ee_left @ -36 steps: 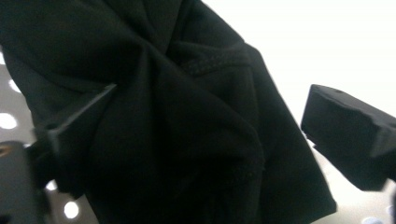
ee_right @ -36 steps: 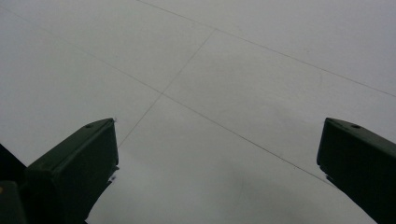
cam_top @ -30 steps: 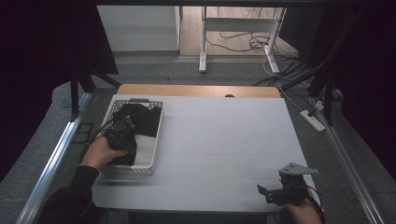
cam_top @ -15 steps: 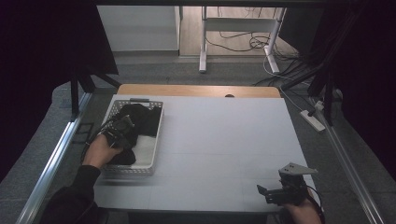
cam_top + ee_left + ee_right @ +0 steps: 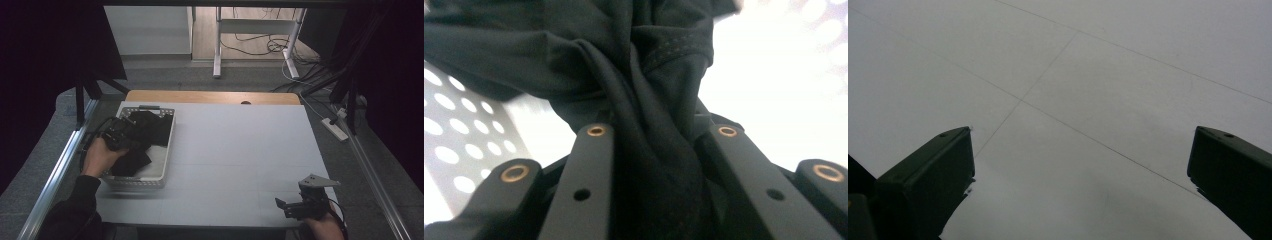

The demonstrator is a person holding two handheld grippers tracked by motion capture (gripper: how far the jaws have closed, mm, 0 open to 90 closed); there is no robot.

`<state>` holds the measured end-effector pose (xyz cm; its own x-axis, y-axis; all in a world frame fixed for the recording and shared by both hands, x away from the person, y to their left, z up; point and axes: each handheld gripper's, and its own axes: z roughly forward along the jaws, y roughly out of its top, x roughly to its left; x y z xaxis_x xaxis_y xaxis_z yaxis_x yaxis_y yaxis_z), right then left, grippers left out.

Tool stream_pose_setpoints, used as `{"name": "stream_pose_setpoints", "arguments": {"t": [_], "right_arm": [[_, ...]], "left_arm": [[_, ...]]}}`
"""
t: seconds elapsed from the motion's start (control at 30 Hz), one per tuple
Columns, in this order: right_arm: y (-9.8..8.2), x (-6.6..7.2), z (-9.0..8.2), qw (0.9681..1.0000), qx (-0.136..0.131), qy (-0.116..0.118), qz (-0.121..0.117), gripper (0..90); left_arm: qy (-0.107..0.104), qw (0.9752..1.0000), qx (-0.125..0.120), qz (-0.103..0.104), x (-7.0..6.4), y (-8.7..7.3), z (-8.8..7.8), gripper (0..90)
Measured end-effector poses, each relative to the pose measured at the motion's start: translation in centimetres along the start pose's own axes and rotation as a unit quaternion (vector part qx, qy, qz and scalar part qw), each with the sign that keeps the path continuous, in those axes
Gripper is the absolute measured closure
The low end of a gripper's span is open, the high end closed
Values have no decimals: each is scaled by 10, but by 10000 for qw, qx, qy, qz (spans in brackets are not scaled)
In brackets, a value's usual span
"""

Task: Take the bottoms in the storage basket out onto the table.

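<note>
A white perforated basket (image 5: pixel 166 150) stands at the table's left side with black cloth (image 5: pixel 150 131) heaped in it. My left gripper (image 5: pixel 120 135) hangs over the basket's left half, shut on a bunched fold of that cloth. In the left gripper view the dark fabric (image 5: pixel 574 50) is pinched between the two black jaws of the left gripper (image 5: pixel 659 132) and hangs in front of the basket's holed wall (image 5: pixel 454 150). My right gripper (image 5: pixel 287 207) rests low at the table's front right corner. It is open, and between the jaws of the right gripper (image 5: pixel 1081 132) is bare table.
The white table (image 5: pixel 240 145) has a wooden strip (image 5: pixel 210 96) along its far edge. Metal rails run along both sides, a power strip (image 5: pixel 336 129) lies on the floor at the right, and desk legs with cables stand beyond the table.
My left hand has lifted a little above the basket and the black cloth has come up with it. The basket's front edge looks blurred. The right gripper has stayed where it was.
</note>
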<state>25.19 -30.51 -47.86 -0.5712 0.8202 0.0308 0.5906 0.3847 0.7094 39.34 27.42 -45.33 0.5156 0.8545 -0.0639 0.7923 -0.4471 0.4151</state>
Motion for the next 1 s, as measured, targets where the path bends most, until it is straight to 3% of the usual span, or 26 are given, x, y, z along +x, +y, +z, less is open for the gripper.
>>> {"name": "stream_pose_setpoints", "arguments": {"t": [0.27,0.4,0.67,0.8,1.0], "right_arm": [[0,0,0,10000,2,1,10,0],[0,0,0,10000,3,3,10,0],[0,-1,0,10000,4,9,13,0],[0,-1,0,10000,-9,14,21,0],[0,-1,-1,10000,-24,30,29,0]], "left_arm": [[189,9989,-433,20,3,18,-8,743],[381,9973,-624,8,4,28,-9,742],[776,9950,-627,106,4,57,8,733],[693,9965,-459,97,7,69,28,725],[235,9985,-428,-262,19,76,51,709]]}}
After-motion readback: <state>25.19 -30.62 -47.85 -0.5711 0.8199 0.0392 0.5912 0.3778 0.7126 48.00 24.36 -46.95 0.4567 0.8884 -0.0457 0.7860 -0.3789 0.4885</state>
